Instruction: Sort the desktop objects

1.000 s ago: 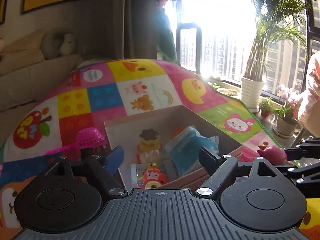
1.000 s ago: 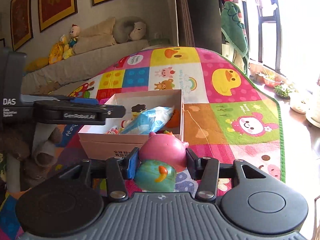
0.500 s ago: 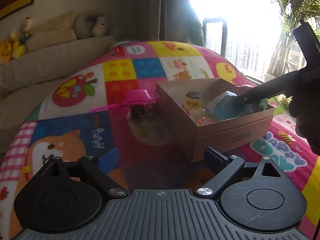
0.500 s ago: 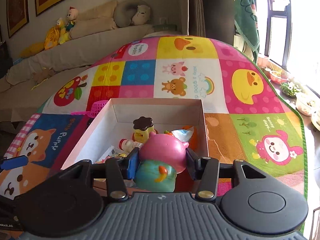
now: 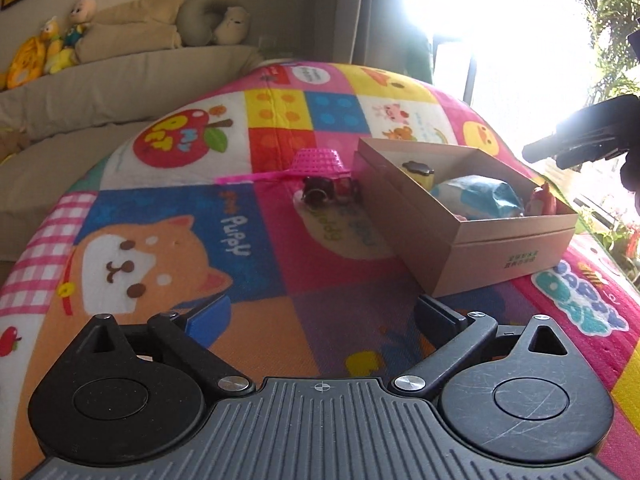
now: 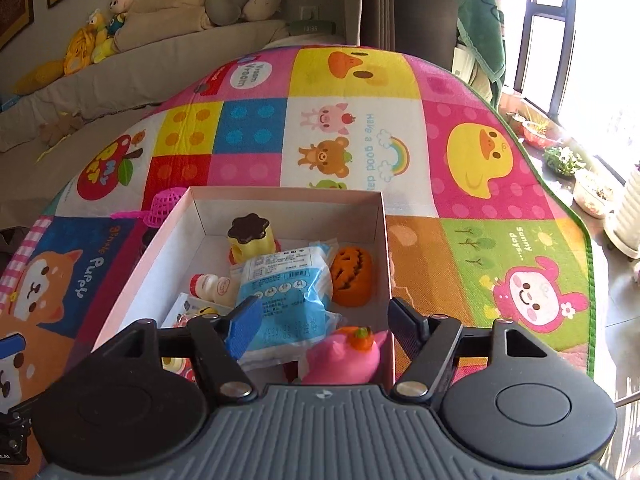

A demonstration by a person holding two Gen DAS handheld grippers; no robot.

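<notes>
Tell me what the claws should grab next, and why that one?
Probably the left gripper, open and empty, should reach for the pink strainer or the small dark toy. Both lie on the mat outside the cardboard box, while the pink toy already sits inside.

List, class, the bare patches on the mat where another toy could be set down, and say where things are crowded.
Free: the puppy panel left of the cardboard box, and the duck panel beyond it. Crowded: inside the box, and beside its left wall, where the pink strainer and toy car sit.
</notes>
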